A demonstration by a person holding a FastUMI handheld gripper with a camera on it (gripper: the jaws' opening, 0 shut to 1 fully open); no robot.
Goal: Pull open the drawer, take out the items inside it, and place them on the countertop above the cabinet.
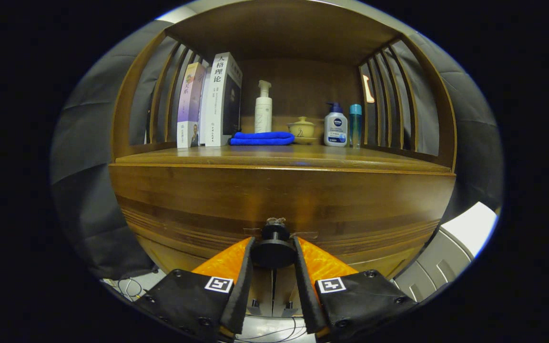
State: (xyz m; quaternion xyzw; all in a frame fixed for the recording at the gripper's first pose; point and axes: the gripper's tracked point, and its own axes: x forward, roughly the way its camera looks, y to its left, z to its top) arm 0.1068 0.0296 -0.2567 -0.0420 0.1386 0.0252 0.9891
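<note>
Gripper view showed my gripper (274,247) pinching the black drawer knob (274,250) at the drawer front's (274,200) lower middle, drawer unopened, countertop (274,156) awaiting its items.

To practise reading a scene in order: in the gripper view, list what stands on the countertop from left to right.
books → blue towel → white pump bottle → lidded cup → white and blue pump bottle → teal bottle.
</note>
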